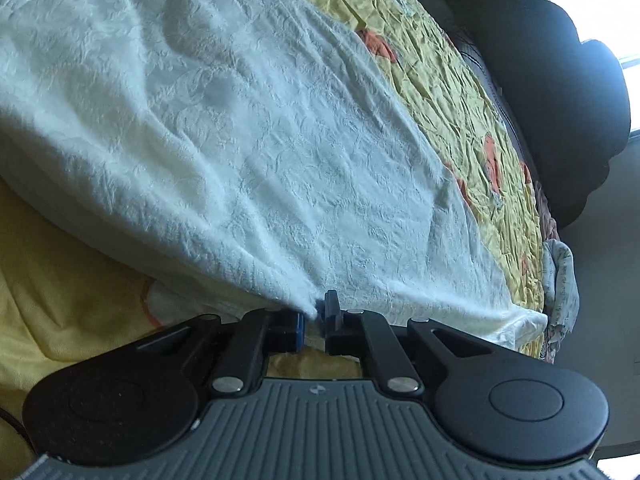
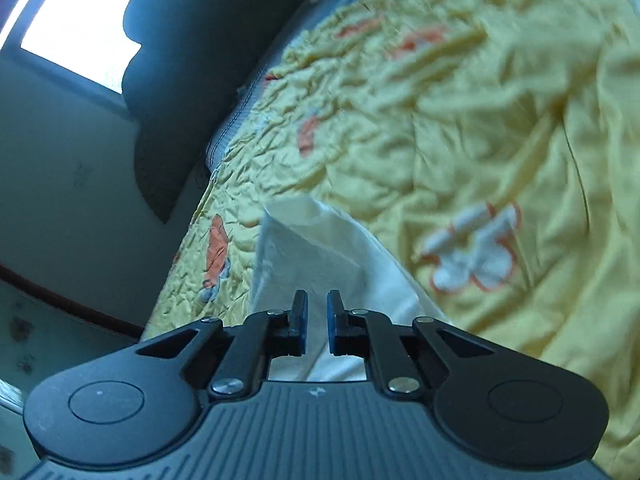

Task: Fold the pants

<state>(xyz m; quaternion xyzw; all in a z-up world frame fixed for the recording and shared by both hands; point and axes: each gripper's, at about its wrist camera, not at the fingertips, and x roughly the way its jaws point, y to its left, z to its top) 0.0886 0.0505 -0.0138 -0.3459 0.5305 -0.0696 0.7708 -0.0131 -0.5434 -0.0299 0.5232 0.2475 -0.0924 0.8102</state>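
The white textured pants (image 1: 224,128) lie spread across the yellow bed cover and fill most of the left wrist view. My left gripper (image 1: 316,314) is shut on a bunched edge of the pants, and the cloth stretches away from the fingers. In the right wrist view a corner of the white pants (image 2: 320,252) lies just ahead of and below my right gripper (image 2: 317,312). Its blue-padded fingers stand a narrow gap apart, and I cannot tell whether cloth is pinched between them.
A yellow quilted bed cover (image 1: 460,92) with orange and white prints covers the bed; it also shows in the right wrist view (image 2: 480,128). A dark headboard (image 1: 560,100) and a bright window (image 2: 76,28) stand beyond the bed's edge. Patterned cloth (image 1: 560,280) hangs at the bed's side.
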